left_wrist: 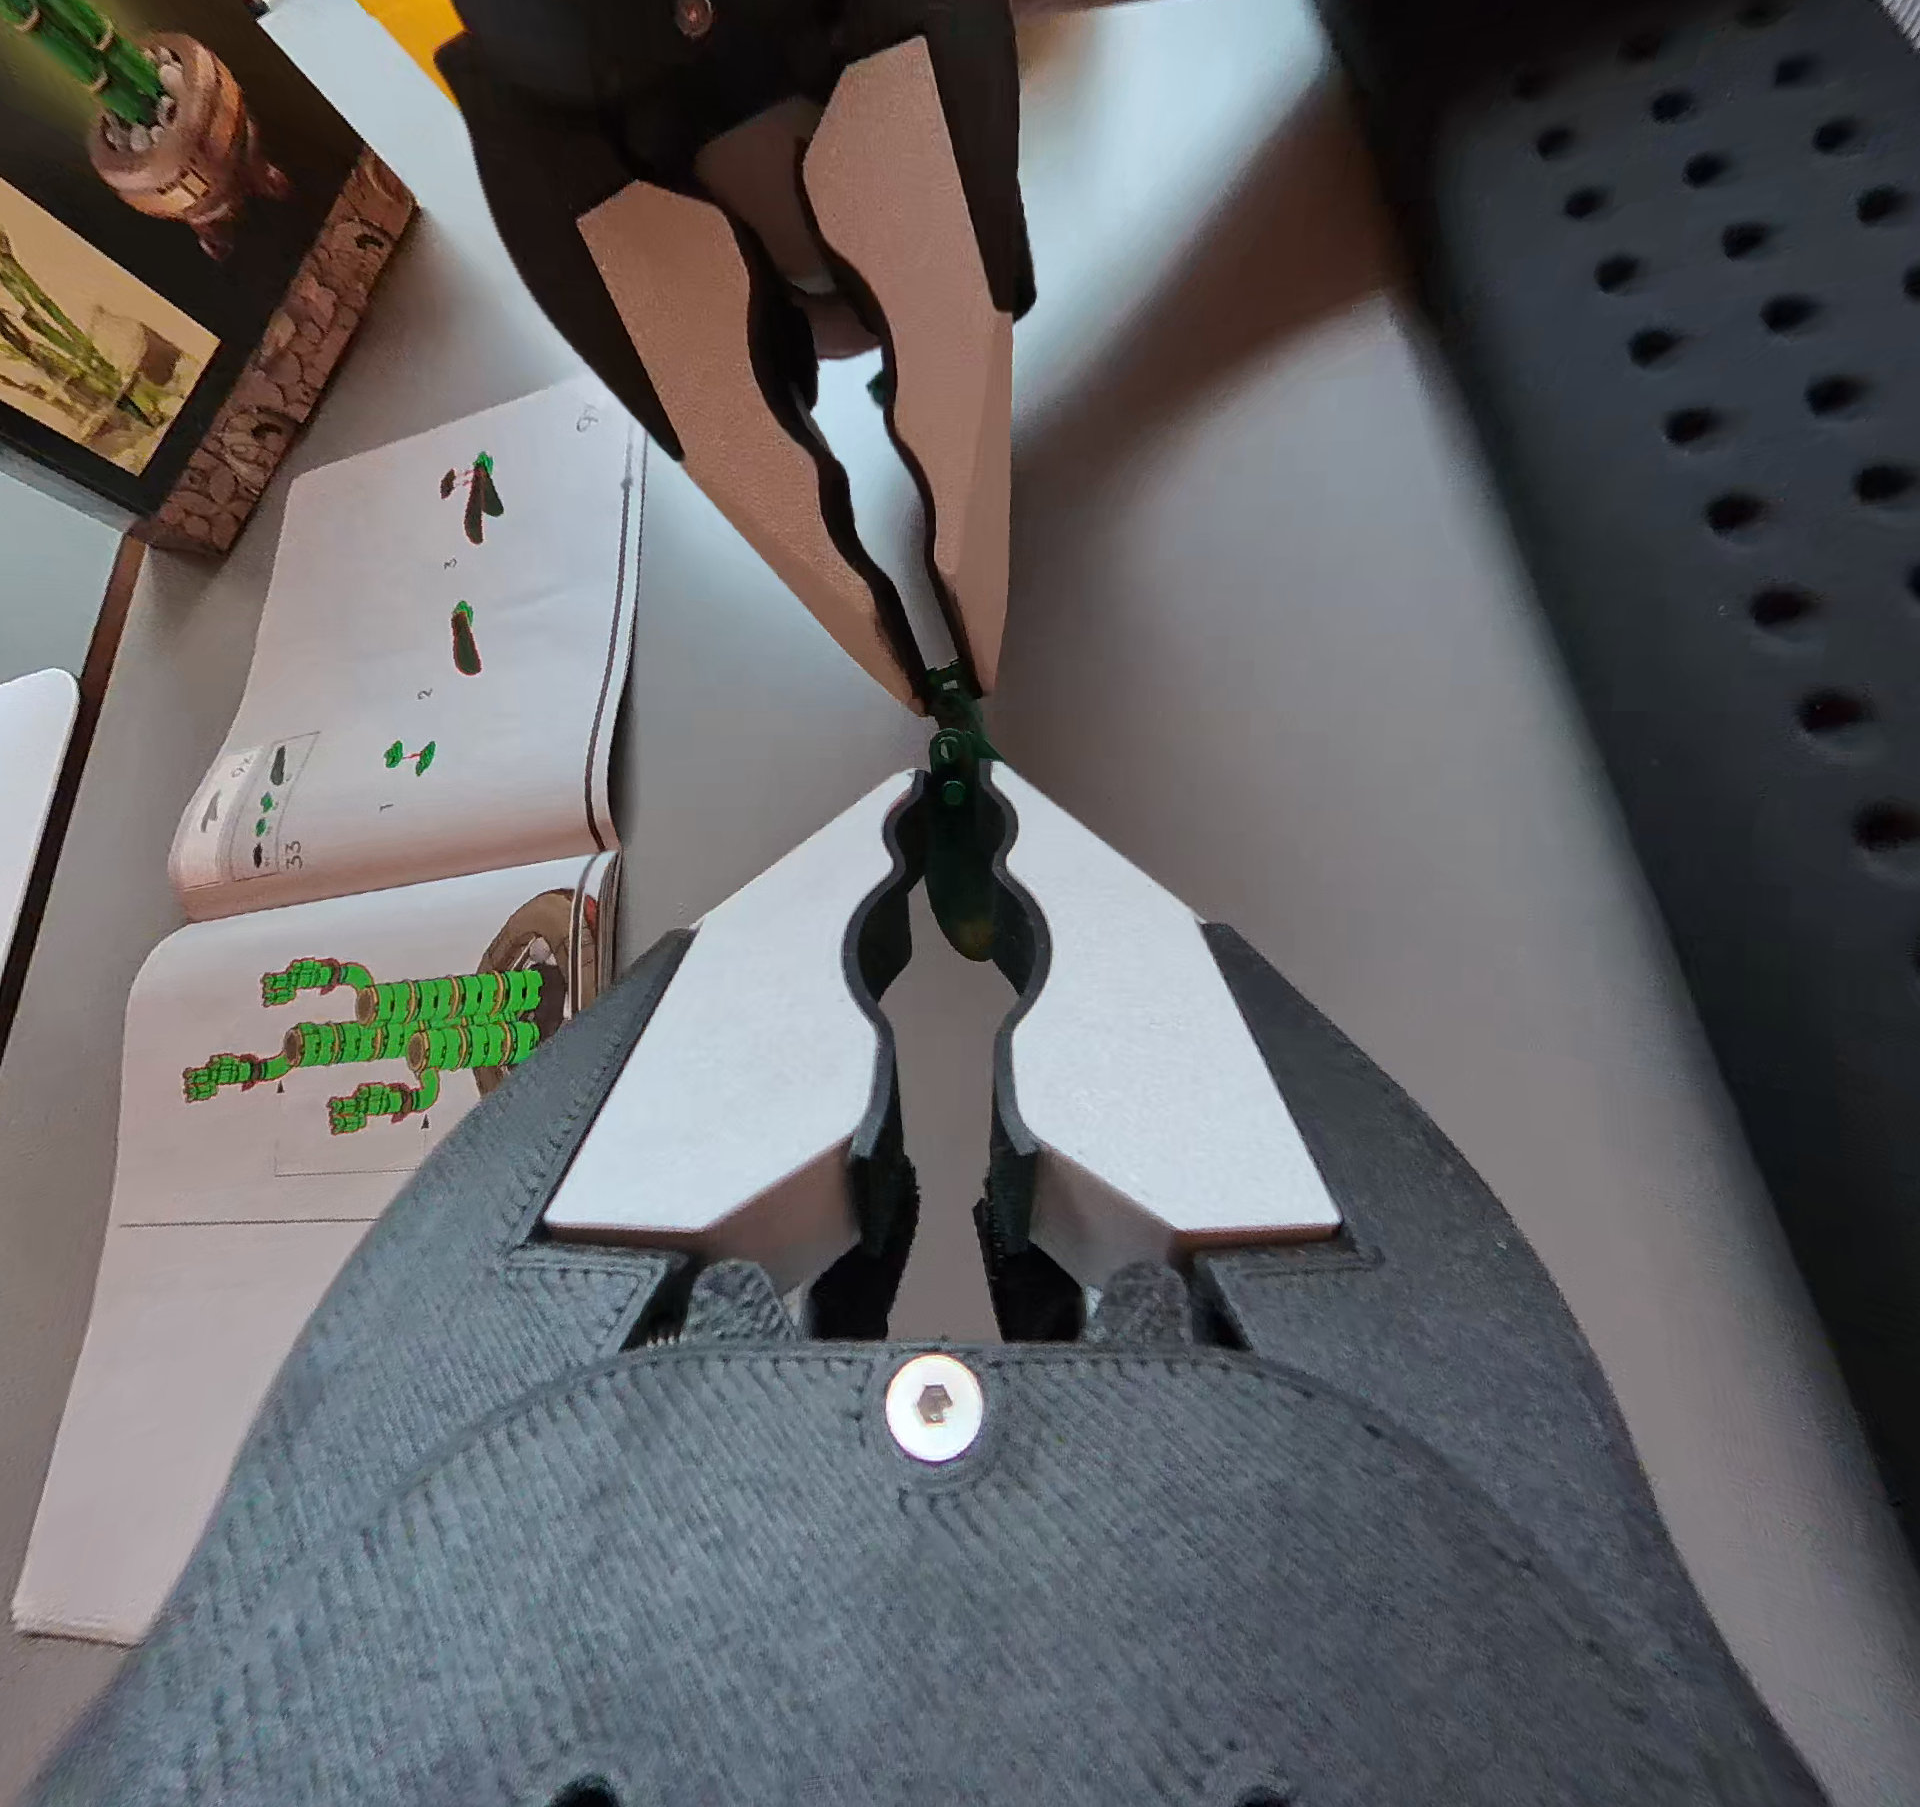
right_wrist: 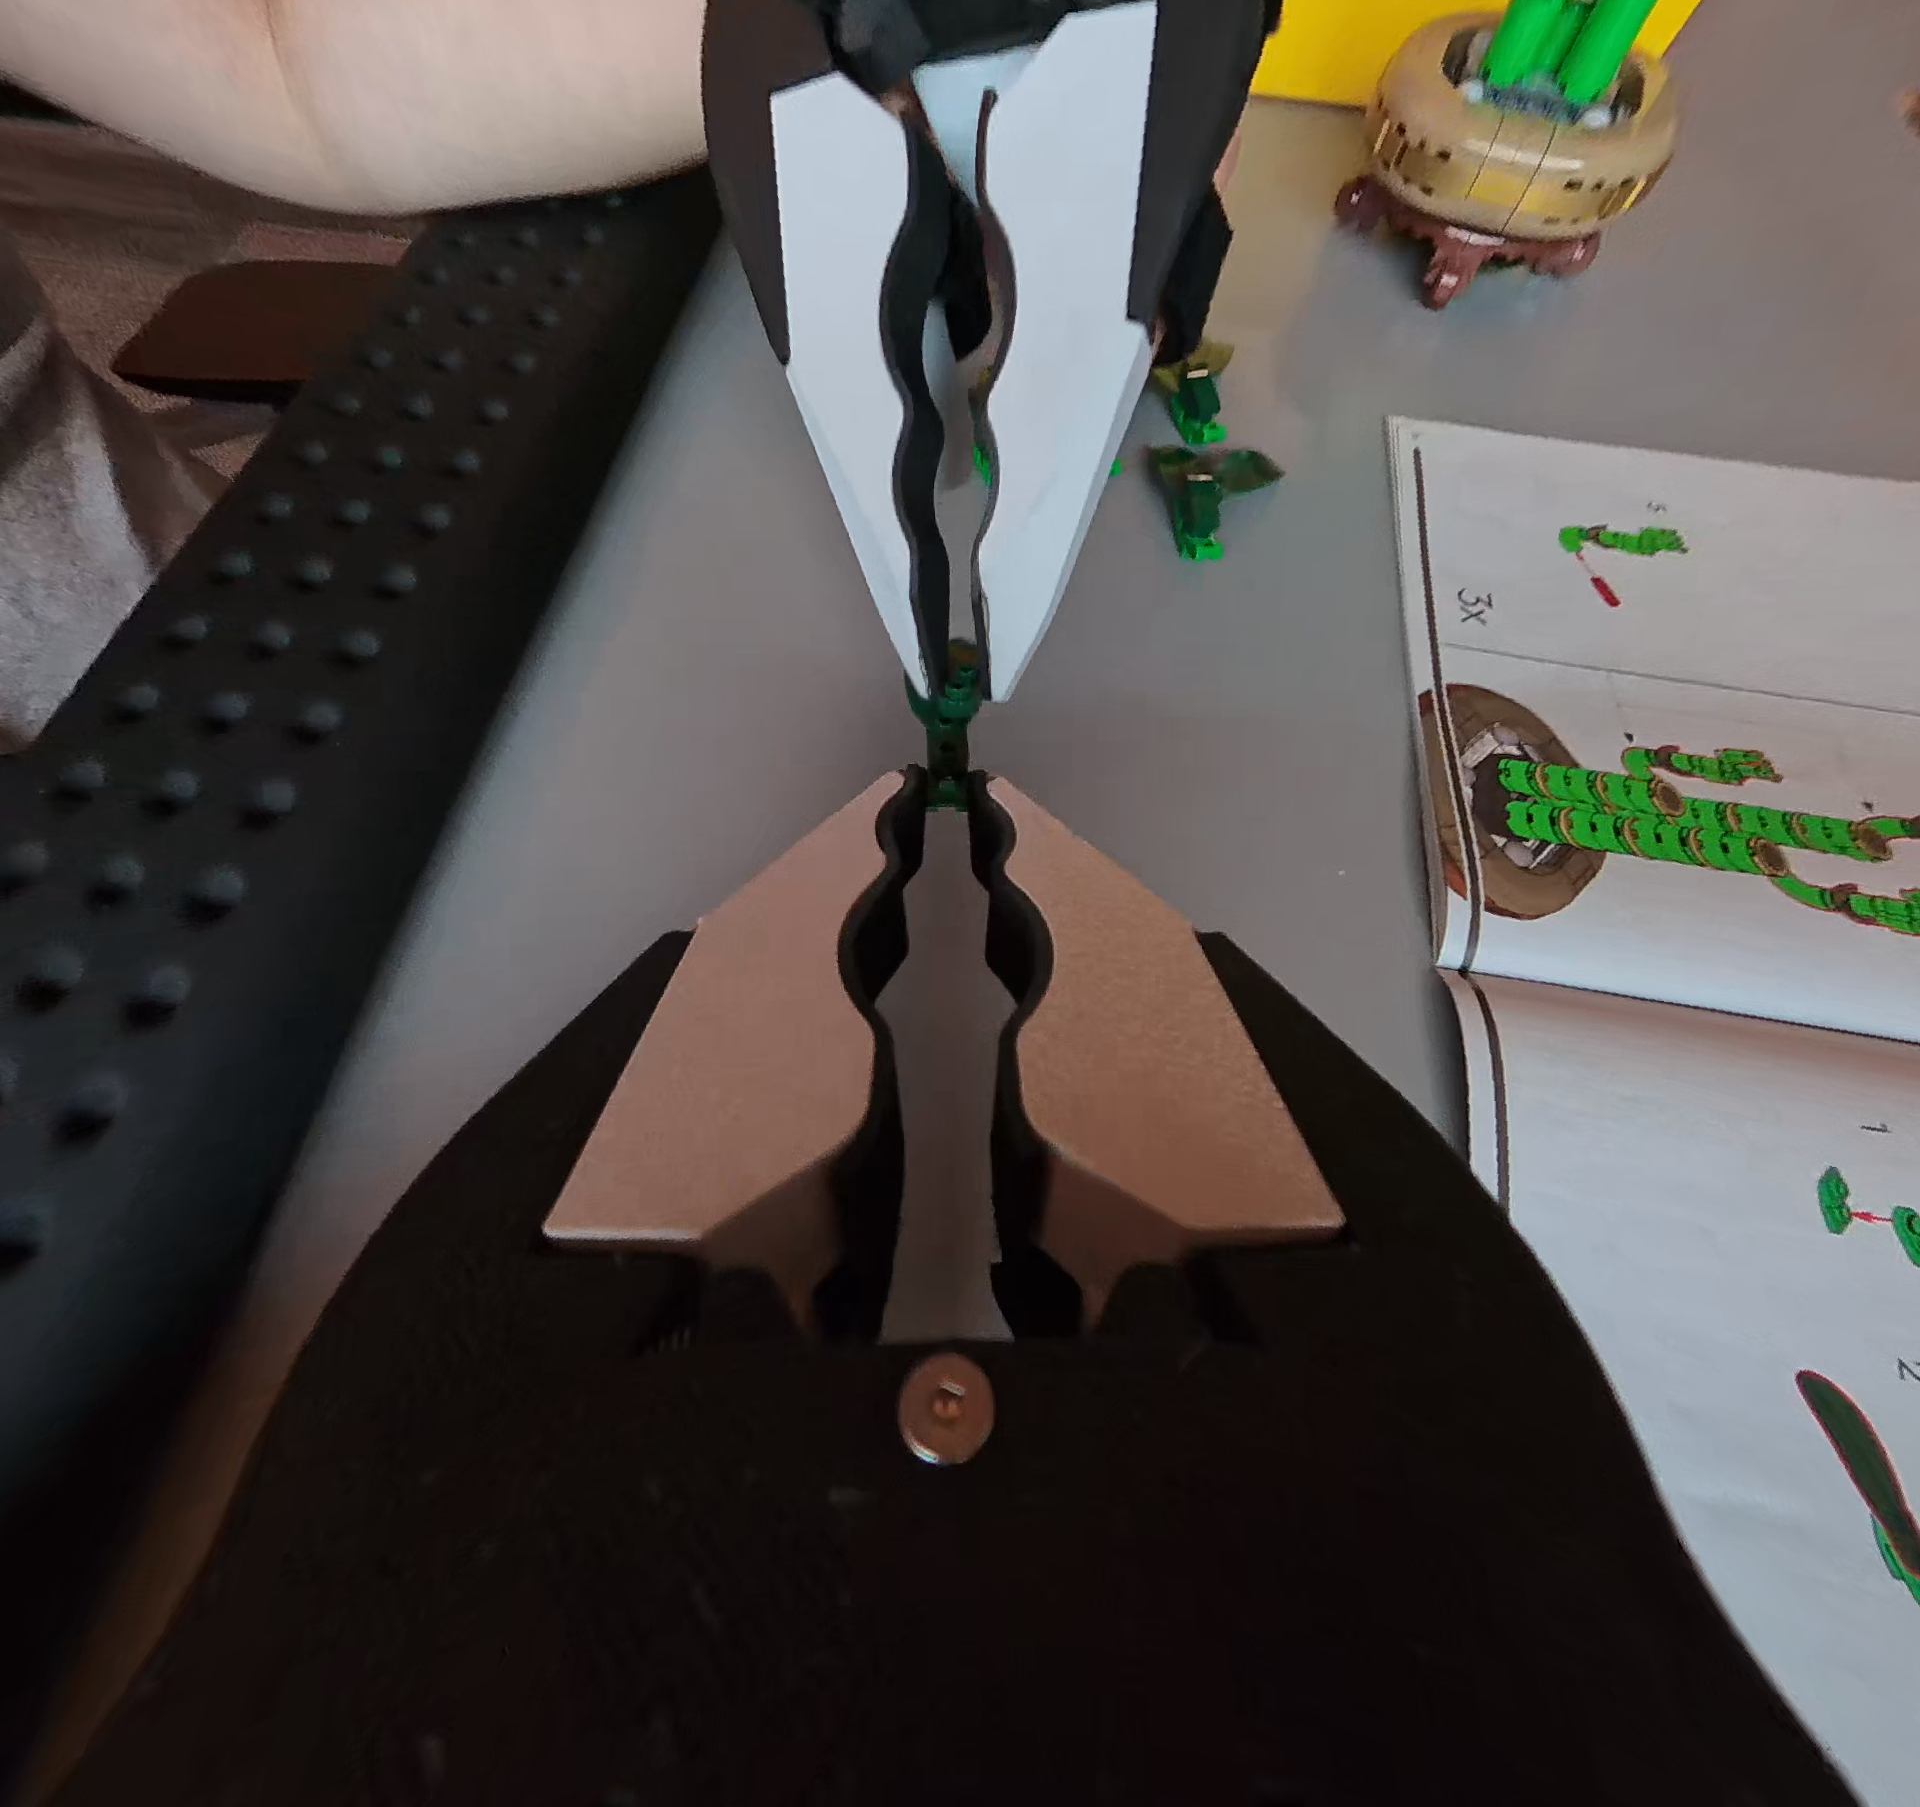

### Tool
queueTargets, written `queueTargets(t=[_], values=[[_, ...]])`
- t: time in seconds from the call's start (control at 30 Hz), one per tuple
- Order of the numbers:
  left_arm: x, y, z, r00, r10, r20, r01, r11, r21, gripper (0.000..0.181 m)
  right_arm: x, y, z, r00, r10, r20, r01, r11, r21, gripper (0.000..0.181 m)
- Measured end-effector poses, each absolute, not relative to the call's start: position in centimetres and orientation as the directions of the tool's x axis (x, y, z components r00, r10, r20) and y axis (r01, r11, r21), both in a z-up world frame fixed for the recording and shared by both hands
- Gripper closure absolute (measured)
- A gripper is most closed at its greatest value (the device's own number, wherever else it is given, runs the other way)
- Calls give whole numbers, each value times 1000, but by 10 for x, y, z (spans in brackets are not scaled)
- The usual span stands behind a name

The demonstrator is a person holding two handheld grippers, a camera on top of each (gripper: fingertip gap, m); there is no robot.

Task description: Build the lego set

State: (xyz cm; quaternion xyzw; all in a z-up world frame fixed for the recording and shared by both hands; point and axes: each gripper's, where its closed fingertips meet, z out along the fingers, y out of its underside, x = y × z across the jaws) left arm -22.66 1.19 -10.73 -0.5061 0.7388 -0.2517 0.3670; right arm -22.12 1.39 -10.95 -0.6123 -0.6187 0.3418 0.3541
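— While both claws pinch that green piece [left_wrist: 951, 755] at frame centre, left gripper [left_wrist: 948, 789] and right gripper [right_wrist: 943, 789] clamped tip to tip, what's your risk?

— Squeeze off-axis and it pops loose, you'd lose it.

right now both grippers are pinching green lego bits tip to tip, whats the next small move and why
Probably press the two together along their shared line. The left gripper and right gripper are each shut on an end of the small green leaf assembly, tips facing, above the grey table, so the joint looks not yet fully seated.

Both grippers [left_wrist: 948, 789] [right_wrist: 943, 789] clamped — tip to tip
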Motion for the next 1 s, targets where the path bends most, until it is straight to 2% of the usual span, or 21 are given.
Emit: queueTargets(t=[0.2, 0.43, 0.53, 0.77, 1.0], values=[[-222, 10, -88, -188, -947, -259, -483, 319, -815, 175, -222, 17, -86, 19, 996, -88, 374, -89, -923, 175], [-223, 8, -64, -164, -963, -214, -395, 263, -880, 175, -218, 18, -62, -13, 978, -207, 244, -197, -949, 175], [-224, 3, -59, -179, -968, -174, -390, 232, -891, 175, -217, 8, -56, -86, 953, -291, 221, -266, -938, 176], [-225, -14, -55, -273, -951, 146, -438, -12, -899, 175, -221, -6, -53, -199, 871, -450, 231, -404, -885, 176], [-225, -14, -55, -276, -951, 137, -427, -6, -904, 175, -222, -7, -52, -233, 792, -564, 232, -518, -823, 176]])
